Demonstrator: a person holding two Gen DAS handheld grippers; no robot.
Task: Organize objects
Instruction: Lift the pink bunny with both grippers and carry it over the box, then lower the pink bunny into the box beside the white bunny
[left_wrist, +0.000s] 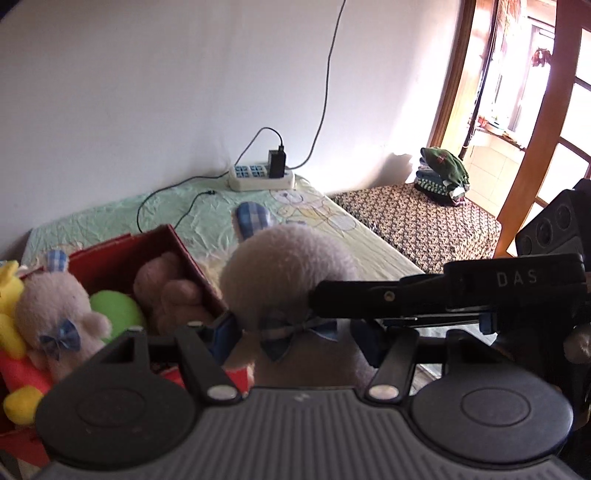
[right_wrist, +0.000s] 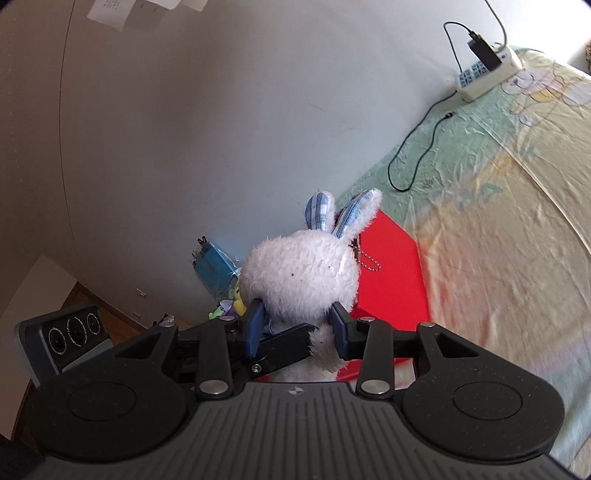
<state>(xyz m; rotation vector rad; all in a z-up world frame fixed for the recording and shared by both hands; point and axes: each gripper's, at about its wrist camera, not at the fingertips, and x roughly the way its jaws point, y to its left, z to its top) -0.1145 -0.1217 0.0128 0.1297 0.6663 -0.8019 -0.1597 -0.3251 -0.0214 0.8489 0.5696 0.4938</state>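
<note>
Rabbit plush (right_wrist: 303, 273) sits pinched between both claws, seemingly above red box (right_wrist: 391, 273).

black ribbed tongs (right_wrist: 297, 328) with blue pads (right_wrist: 255, 330).

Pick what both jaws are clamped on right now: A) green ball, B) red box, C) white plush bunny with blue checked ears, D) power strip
C: both sets of jaws squeeze the white plush bunny at its neck; the left gripper and right gripper cross there beside the red box.
</note>
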